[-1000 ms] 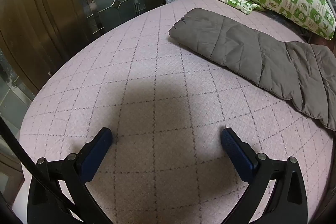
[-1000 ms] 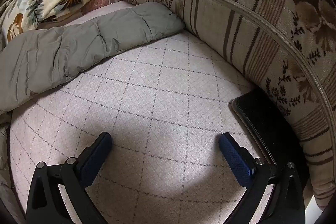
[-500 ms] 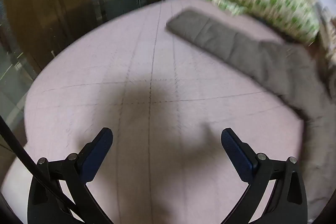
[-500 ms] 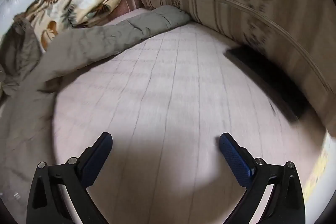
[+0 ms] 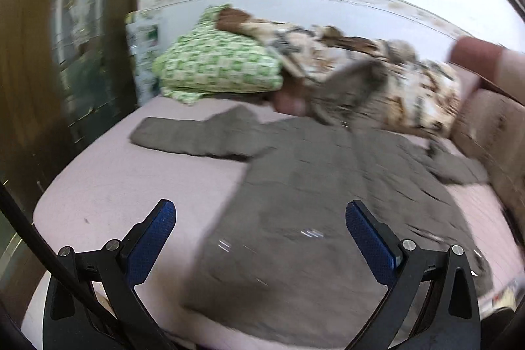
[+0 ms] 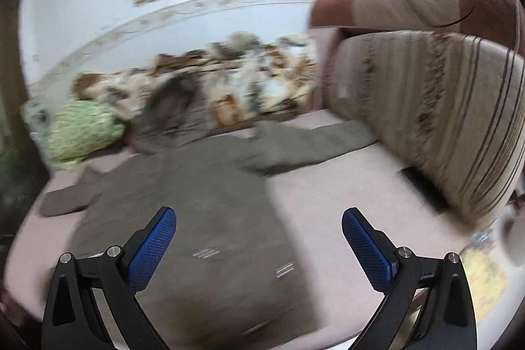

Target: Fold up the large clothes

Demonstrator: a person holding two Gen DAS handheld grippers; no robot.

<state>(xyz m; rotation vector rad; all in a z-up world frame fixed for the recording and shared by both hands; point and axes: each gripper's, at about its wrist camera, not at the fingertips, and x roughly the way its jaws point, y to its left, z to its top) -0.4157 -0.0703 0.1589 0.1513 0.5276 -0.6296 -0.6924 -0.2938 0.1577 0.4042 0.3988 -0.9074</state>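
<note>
A large grey-brown quilted jacket (image 5: 315, 205) lies spread flat on the pink bed, one sleeve (image 5: 193, 138) stretched left, the other (image 6: 315, 143) stretched right toward the striped cushion. It also shows in the right wrist view (image 6: 197, 212). My left gripper (image 5: 261, 238) is open and empty, held above the jacket's lower left part. My right gripper (image 6: 259, 241) is open and empty above the jacket's lower right edge. Both views are blurred by motion.
The pink quilted mattress (image 5: 108, 186) carries a green checked pillow (image 5: 216, 68) and a leaf-print blanket (image 5: 377, 71) at the back. A big striped cushion (image 6: 436, 120) stands on the right with a dark flat object (image 6: 423, 189) at its foot. A wooden wardrobe (image 5: 39, 61) stands left.
Both grippers have pulled back and tilted up from the sleeves, so the whole jacket and back wall now show. Both stay open.
</note>
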